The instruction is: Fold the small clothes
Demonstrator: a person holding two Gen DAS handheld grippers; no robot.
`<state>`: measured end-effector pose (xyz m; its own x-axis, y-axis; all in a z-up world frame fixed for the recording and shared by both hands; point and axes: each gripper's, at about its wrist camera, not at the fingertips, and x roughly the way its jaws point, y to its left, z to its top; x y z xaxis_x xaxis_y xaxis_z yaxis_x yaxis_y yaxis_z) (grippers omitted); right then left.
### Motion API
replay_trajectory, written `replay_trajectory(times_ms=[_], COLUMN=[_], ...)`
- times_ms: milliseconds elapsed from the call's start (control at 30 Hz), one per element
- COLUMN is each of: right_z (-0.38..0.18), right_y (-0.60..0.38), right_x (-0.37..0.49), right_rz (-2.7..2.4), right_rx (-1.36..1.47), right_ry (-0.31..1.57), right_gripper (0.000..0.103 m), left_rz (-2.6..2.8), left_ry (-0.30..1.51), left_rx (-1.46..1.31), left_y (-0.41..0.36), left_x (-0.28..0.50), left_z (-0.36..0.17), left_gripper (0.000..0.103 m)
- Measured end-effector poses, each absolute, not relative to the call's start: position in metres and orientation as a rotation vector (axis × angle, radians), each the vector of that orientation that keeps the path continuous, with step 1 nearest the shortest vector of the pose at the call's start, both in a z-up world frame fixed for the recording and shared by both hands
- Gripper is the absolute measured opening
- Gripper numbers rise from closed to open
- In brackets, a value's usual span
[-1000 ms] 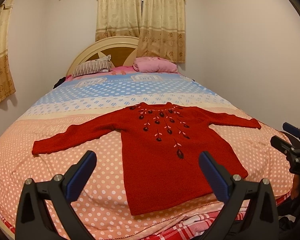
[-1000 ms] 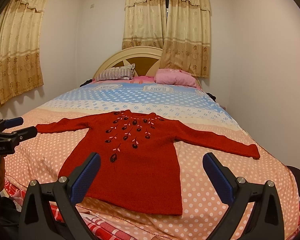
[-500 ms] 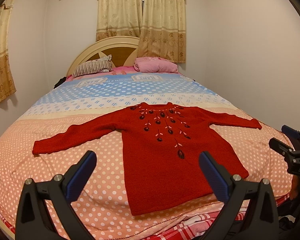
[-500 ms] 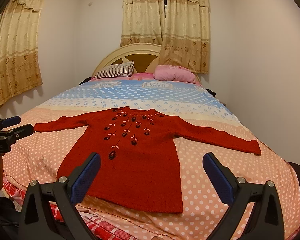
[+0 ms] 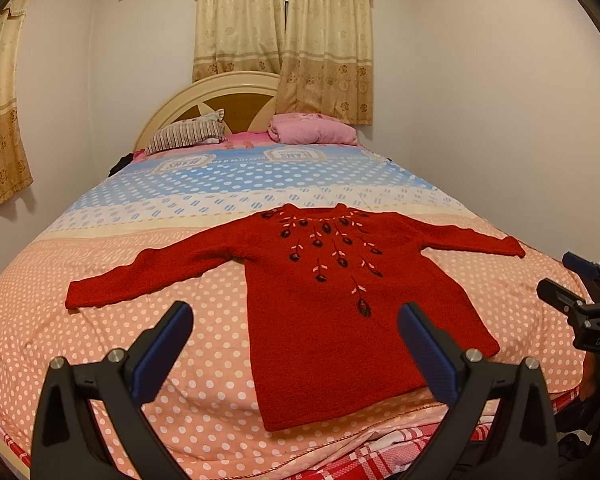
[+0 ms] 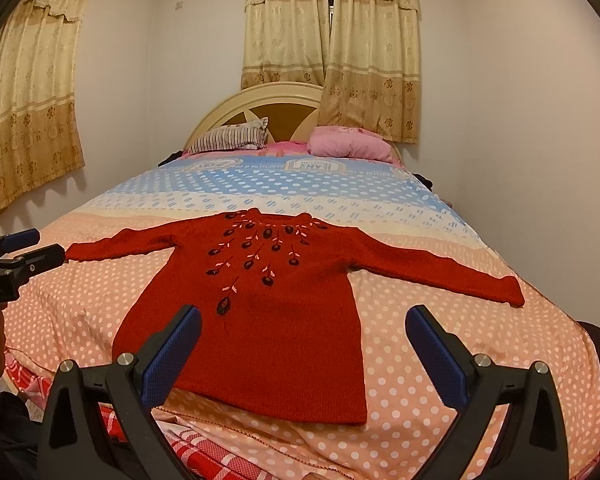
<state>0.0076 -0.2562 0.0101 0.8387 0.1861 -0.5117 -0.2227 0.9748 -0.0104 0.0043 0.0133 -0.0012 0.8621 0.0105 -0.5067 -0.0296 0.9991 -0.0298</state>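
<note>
A small red knitted sweater (image 5: 332,300) with dark embroidered flowers lies flat, face up, on the bed, both sleeves spread out sideways; it also shows in the right wrist view (image 6: 268,300). My left gripper (image 5: 296,344) is open and empty, held above the bed's near edge in front of the sweater's hem. My right gripper (image 6: 304,344) is open and empty, also above the near edge at the hem. The right gripper also shows at the right edge of the left wrist view (image 5: 580,292), the left gripper at the left edge of the right wrist view (image 6: 16,256).
The bed (image 5: 100,340) has a peach, cream and blue polka-dot cover. A striped pillow (image 5: 188,134) and a pink pillow (image 5: 312,132) lie by the headboard (image 5: 220,92). Curtains hang behind. A wall runs close along the bed's right side. Red plaid fabric (image 5: 380,456) shows at the near edge.
Both grippers have tilted up and moved slightly; the sweater sits a little lower in both views. The sweater has not moved and both grippers stay open.
</note>
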Motion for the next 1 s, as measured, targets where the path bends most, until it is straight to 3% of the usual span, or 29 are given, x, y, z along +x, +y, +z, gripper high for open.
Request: replay_trajectory(times_ms=[1000], right_z=[-0.015], right_y=[-0.28], right_x=[0.047], right_rz=[0.206], right_rx=[-0.045], right_ry=[0.621], right_gripper=[0.102], left_rz=[0.051], left_ry=[0.581], left_rx=[0.005], left_y=[0.02], left_x=[0.043], left_z=[-0.022], left_gripper=[0.103])
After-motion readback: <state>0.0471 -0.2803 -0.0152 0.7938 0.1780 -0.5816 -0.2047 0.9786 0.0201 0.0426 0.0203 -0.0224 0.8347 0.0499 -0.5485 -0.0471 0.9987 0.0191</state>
